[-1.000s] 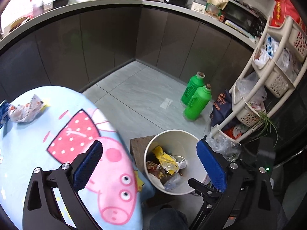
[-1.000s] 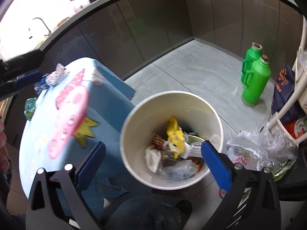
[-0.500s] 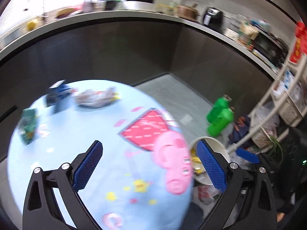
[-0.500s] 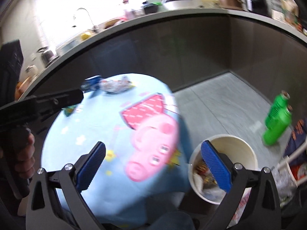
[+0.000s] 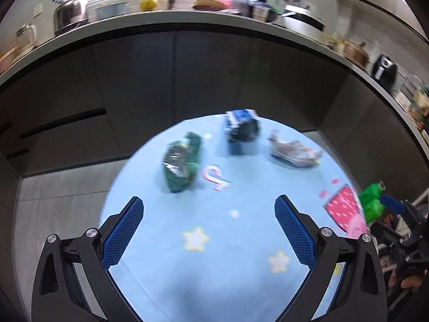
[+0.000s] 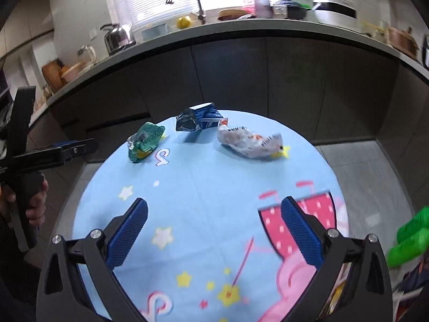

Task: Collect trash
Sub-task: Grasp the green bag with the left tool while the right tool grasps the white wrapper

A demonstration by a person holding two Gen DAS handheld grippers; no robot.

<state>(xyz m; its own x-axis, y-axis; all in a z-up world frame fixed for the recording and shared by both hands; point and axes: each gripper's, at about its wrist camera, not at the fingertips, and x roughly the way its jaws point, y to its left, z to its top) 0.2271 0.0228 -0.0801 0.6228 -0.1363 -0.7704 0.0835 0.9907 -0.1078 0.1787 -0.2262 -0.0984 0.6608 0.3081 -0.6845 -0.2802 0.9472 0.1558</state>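
Note:
Three pieces of trash lie at the far side of a round table with a light blue cartoon cloth (image 5: 230, 241) (image 6: 209, 187): a green wrapper (image 5: 181, 162) (image 6: 144, 142), a dark blue crumpled packet (image 5: 241, 130) (image 6: 199, 120) and a white printed wrapper (image 5: 293, 153) (image 6: 249, 142). My left gripper (image 5: 207, 230) is open and empty above the near side of the table. My right gripper (image 6: 214, 230) is open and empty, also over the near side. The left gripper shows from the side in the right wrist view (image 6: 64, 150). The trash bin is out of view.
A dark cabinet front and curved counter (image 6: 241, 29) with a kettle, faucet and pots stand behind the table. Green bottles (image 6: 410, 236) (image 5: 371, 201) stand on the floor to the right. Grey tiled floor (image 5: 61, 214) lies left of the table.
Both grippers have swung left from over the trash bin to face the table. The bin has left both views and the three wrappers are now ahead.

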